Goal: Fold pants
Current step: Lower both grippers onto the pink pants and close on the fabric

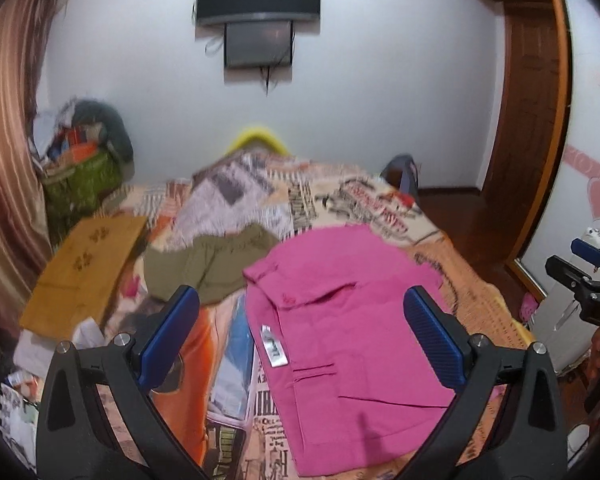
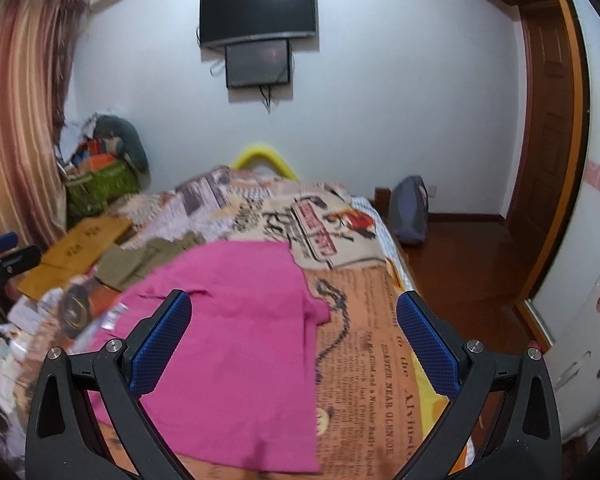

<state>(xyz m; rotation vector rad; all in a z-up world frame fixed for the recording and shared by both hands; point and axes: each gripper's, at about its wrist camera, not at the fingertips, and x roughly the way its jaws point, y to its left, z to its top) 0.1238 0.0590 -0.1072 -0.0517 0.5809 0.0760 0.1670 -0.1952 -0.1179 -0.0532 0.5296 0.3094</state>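
Soft, light bright-pink cotton pants (image 1: pixel 340 320) lie on the bed; both hand-held grippers (image 1: pixel 300 336) (image 2: pixel 294 340) hover open-jawed; best pinched at a hem corner.

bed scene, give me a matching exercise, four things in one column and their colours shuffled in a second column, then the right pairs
Things:
1. pants
2. crumpled garment
3. flat paper bag
4. finger pads

Colours:
a. blue
b. olive green
c. pink
d. mustard brown

Pairs: 1-c, 2-b, 3-d, 4-a
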